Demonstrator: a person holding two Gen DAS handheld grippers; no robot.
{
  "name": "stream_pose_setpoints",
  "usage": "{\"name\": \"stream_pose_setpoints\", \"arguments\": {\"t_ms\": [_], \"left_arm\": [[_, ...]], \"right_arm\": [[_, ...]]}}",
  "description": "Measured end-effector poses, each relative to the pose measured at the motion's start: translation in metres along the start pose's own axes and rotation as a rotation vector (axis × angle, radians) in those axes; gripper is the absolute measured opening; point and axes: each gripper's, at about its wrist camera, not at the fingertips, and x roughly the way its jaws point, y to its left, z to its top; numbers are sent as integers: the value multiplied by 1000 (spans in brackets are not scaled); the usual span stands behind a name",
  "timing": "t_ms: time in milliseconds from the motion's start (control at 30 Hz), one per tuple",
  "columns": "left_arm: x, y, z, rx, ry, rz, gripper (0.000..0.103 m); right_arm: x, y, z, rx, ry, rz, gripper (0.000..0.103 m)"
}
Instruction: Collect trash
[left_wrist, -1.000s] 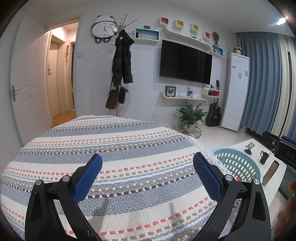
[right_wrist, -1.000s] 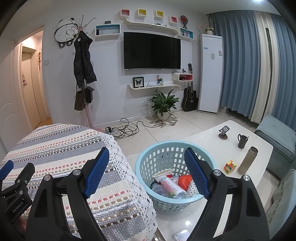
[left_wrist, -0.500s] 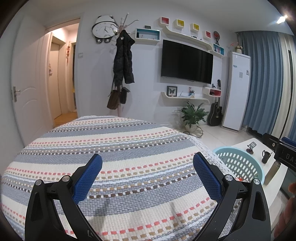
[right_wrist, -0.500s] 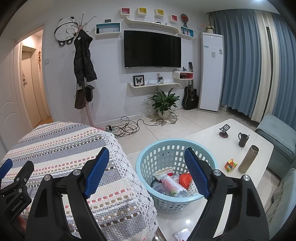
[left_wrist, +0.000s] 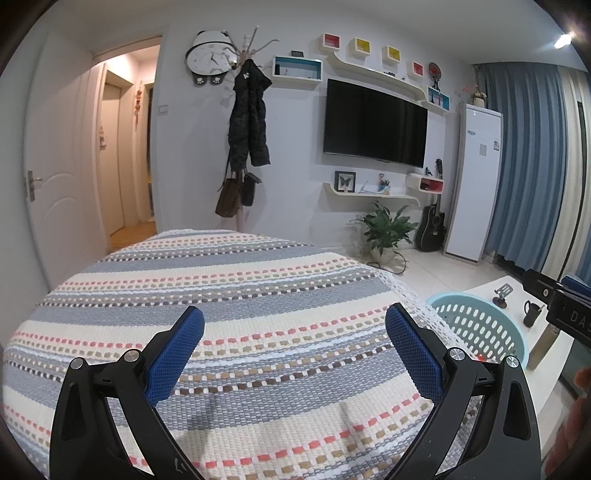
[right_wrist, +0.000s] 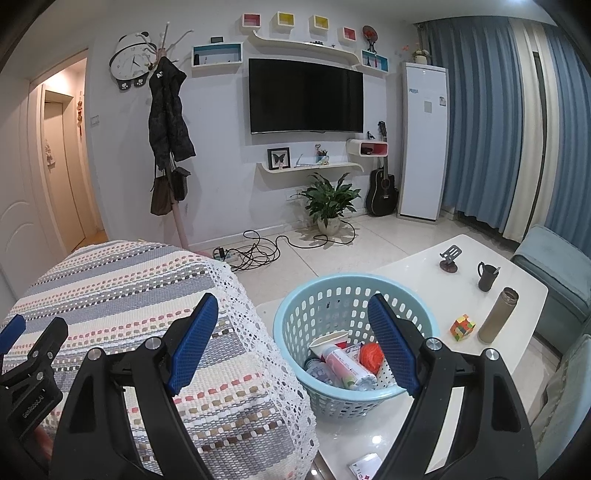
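Across the lower half of both frames spreads the striped blanket (left_wrist: 236, 295), and over the last second both views have drifted only slightly, with the basket (right_wrist: 354, 373) sliding a little toward centre frame in the right wrist view. I judge the collecting is pausing or near done, since no loose trash shows on the blanket. The white surface (right_wrist: 424, 266) at centre right carries the basket, a flask (right_wrist: 496, 315), a colour cube (right_wrist: 461, 326) and a mug (right_wrist: 487, 276). Trash (right_wrist: 347, 363), a tube, bottles and an orange wad, lies inside the basket, just behind the right claw's (right_wrist: 291, 341) right finger. Both the right claw and the left claw (left_wrist: 293, 356) are spread wide, holding nothing.
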Motion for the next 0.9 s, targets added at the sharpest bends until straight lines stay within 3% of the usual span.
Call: {"name": "stream_pose_setpoints", "arguments": {"t_ms": [567,733,900], "left_arm": [[-16,-5,9,8,-18,46,95],[-28,-3,14,0,11,2,95],[-41,4,12,3,25,15,96]], "right_arm": [[-8,2,3,-11,-9,18,79],[-13,3,4,-4,-7,23,79],[-20,11,-1,-15,-10,32,79]]}}
